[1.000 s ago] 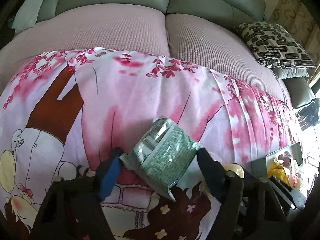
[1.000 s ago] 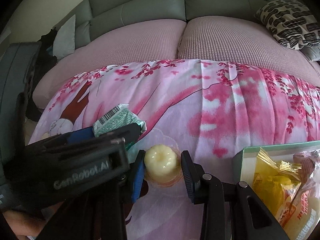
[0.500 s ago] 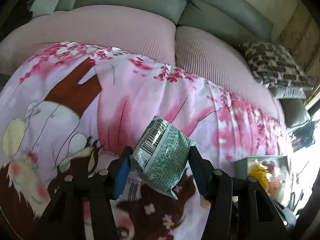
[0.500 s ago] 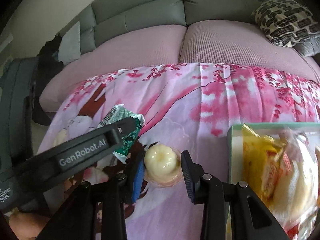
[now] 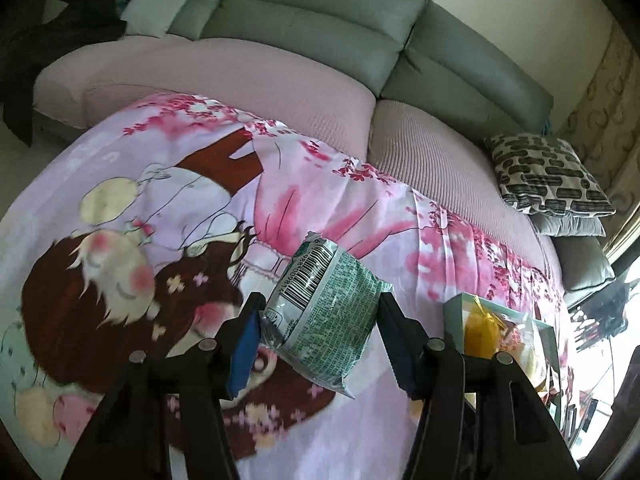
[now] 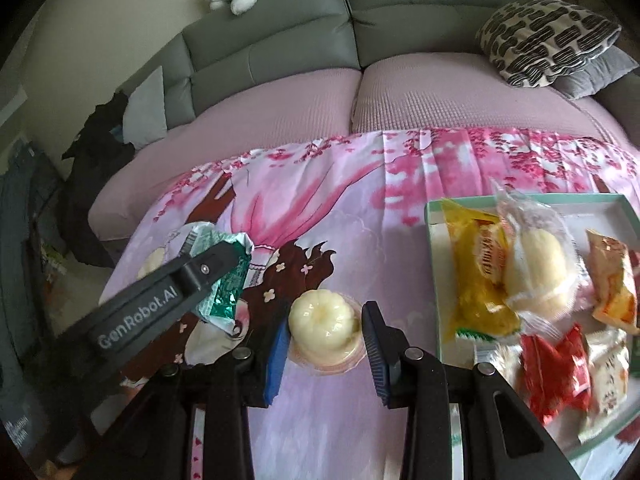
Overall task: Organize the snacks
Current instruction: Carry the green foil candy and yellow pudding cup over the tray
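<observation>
At the far left of the right wrist view, the left gripper point(image 6: 224, 276) comes in from the side and holds a green snack packet point(image 6: 224, 280) above the pink cartoon-print cloth point(image 6: 340, 208). In the left wrist view the same gripper point(image 5: 320, 320) has just been closing its jaws, and now both pads press the green snack packet point(image 5: 324, 312) from its two sides, with the barcode end pointing up and away. Near the middle of the right wrist view, the right gripper point(image 6: 325, 330) is partly closed on a pale yellow pudding cup point(image 6: 324, 328); the blue pad touches its left side and the dark pad its right side. Whether the cup rests on the cloth or is lifted is not clear. To the right lies a light green tray point(image 6: 434, 280) on the cloth, with a yellow packet point(image 6: 476, 272), a clear-wrapped pale bun point(image 6: 536, 268), a red packet point(image 6: 556, 368) and other snacks inside. Behind stands a grey sofa point(image 6: 272, 40) with a patterned cushion point(image 6: 548, 36).
</observation>
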Demonstrator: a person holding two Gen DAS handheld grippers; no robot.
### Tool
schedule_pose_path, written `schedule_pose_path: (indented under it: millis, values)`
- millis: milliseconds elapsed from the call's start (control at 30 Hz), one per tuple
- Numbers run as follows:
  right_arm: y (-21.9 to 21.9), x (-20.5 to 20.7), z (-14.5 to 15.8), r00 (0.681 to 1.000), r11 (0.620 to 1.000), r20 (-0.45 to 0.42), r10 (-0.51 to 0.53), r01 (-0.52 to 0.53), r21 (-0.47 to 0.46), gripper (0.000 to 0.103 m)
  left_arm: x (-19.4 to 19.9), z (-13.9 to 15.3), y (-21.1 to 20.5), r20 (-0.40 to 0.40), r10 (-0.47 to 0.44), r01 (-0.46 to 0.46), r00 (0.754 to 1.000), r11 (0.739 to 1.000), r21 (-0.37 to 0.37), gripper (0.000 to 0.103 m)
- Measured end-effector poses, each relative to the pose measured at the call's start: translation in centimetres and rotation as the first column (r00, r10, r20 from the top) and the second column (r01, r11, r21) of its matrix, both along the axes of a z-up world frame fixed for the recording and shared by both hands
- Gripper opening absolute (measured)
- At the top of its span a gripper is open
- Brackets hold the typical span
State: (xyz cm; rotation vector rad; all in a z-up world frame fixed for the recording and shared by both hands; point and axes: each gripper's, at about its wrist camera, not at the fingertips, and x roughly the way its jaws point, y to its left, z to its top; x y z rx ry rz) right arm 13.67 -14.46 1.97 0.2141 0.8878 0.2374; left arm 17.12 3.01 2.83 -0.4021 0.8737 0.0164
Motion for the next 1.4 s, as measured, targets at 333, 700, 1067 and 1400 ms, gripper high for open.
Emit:
schedule_pose_path:
  millis: [333,700,1067,1400]
  values:
    - [-3.0,-2.9,1.8,0.996,0.998,0.051,-0.069,0.069,0.008,0.038,-3.7,2.3,-2.0,0.060,0.029,-0.031,0.998,0.999,0.030,0.059]
    - [-9.8,-4.2,3.6,0.977,0.981,0.092,-0.194,0.193,0.018,0.038,-5.6,4.1,-6.5,0.137,-0.048,0.041,0.989,0.998,0.057,0.059]
    - [-19.8,-6.2,3.6,0.907,0.910,0.073,-0.415,0.413,0.042,0.038,-6.5,3.7,-12.5,0.131,-0.215,0.204,0.968,0.974,0.094,0.059]
    - [-23.2,-6.1,0.6,0.877,0.877,-0.023,-0.480,0.480,0.025,0.039,-6.8,1.7,-16.9,0.059,-0.316,0.308,0.947,0.945,0.108,0.059]
